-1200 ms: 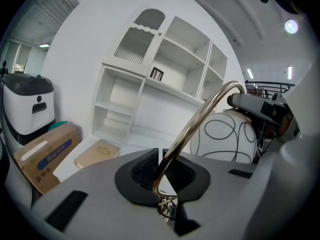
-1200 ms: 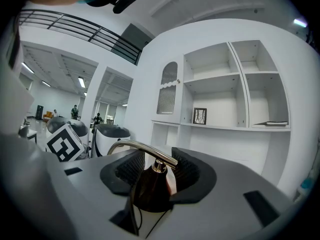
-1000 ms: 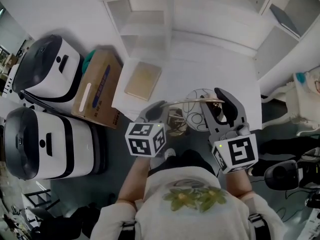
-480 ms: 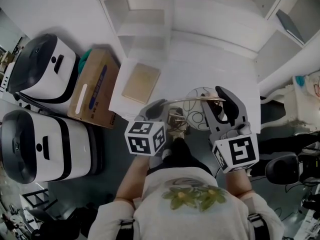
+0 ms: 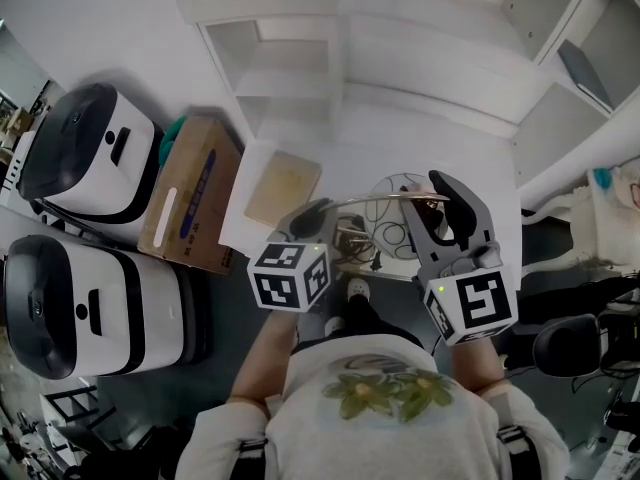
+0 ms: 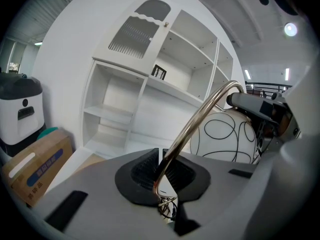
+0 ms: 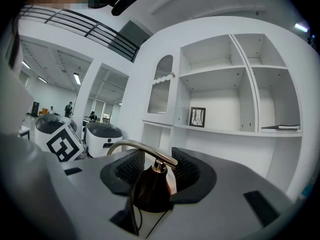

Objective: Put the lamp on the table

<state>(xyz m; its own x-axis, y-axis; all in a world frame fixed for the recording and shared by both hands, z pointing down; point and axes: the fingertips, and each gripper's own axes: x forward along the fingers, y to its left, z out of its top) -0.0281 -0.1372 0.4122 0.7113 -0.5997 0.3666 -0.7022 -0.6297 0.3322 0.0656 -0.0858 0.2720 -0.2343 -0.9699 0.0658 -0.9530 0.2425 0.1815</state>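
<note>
The lamp (image 5: 392, 218) hangs between your left claw (image 5: 312, 213) and right claw (image 5: 435, 200), above the counter's (image 5: 350, 148) near edge. A board (image 5: 284, 176) lies on the counter to the lamp's left. A cardboard box (image 5: 190, 193) stands left of the counter, with shelves (image 5: 270, 58) behind it.

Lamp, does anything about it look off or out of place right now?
No damage shows, but the lamp isn't standing: the left gripper and right gripper hold it up at the table's near edge, its cord dangling loose.
</note>
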